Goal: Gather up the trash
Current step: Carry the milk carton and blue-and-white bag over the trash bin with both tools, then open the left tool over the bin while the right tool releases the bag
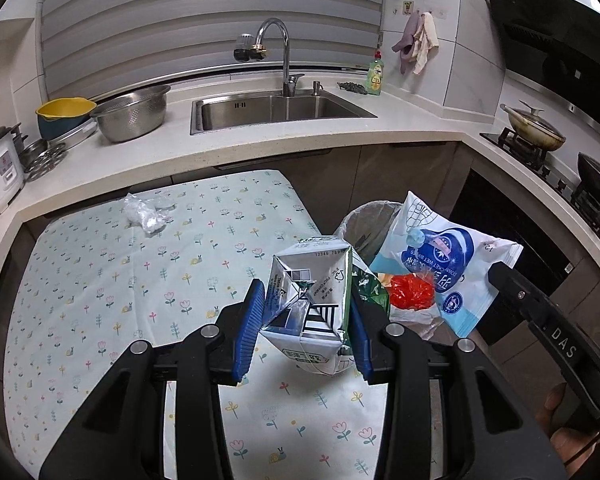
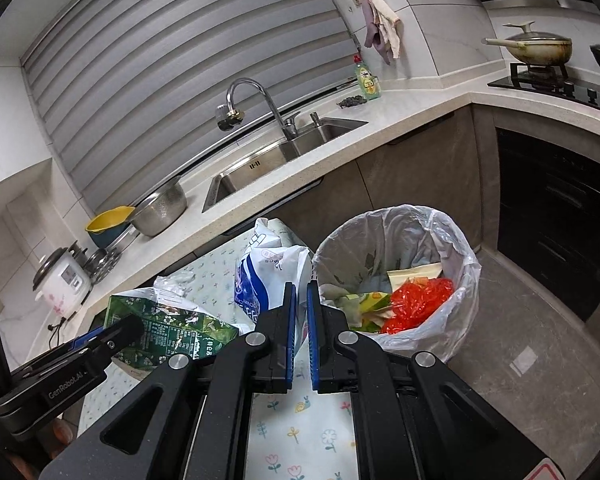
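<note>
Cartons like this one weigh almost nothing: from the left wrist view, the left hand-held gripper (image 1: 306, 330) is clamped across the flattened milk carton (image 1: 314, 300), blue pads on its two sides, held above the floral cloth (image 1: 100, 280) near the bin (image 1: 364, 216). It looks stiff at the folds yet easily crushed, with a slick printed skin, so the side panels seem the sound place to grip. A crumpled clear plastic wrap (image 1: 148, 216) lies farther back on the cloth. From the right wrist view, the right hand-held gripper (image 2: 300, 320) pinches a glossy blue-and-white wet-wipes pack (image 2: 264, 276), soft, limp and likely slippery, just beside the bin's crinkled liner (image 2: 456, 300), which already holds red plastic and paper scraps.
</note>
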The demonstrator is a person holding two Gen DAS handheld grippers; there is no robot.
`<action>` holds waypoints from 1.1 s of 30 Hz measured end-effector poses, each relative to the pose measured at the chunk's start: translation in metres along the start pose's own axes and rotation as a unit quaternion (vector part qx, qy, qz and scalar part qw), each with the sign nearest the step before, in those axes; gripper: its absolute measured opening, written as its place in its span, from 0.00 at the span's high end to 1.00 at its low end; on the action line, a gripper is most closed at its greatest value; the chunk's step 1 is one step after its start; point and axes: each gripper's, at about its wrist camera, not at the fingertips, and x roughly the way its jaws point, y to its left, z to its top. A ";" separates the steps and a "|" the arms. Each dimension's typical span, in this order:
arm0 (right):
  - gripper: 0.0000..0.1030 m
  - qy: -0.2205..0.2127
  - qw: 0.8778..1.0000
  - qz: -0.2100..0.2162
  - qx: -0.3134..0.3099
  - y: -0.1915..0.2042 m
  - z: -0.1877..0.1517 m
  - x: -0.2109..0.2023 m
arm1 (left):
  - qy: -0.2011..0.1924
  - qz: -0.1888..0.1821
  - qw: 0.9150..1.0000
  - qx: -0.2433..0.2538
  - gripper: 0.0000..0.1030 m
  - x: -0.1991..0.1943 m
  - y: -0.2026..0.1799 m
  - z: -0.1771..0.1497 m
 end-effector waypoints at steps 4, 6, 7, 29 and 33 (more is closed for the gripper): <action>0.94 0.000 1.000 -0.005 0.005 -0.011 0.002 0.002 | 0.004 -0.003 1.000 0.007 0.63 0.007 -0.011 0.001; 0.94 0.001 1.000 -0.007 0.008 -0.016 0.003 0.003 | 0.007 -0.004 1.000 0.010 0.63 0.010 -0.016 0.002; 0.94 0.001 1.000 -0.009 0.010 -0.019 0.003 0.004 | 0.008 -0.005 1.000 0.011 0.63 0.013 -0.019 0.002; 0.94 0.013 0.998 -0.053 0.036 -0.080 0.020 0.043 | 0.029 -0.035 0.998 0.037 0.63 0.079 -0.065 0.025; 0.94 0.018 0.997 -0.061 0.035 -0.086 0.024 0.058 | 0.035 -0.043 0.998 0.041 0.63 0.097 -0.075 0.030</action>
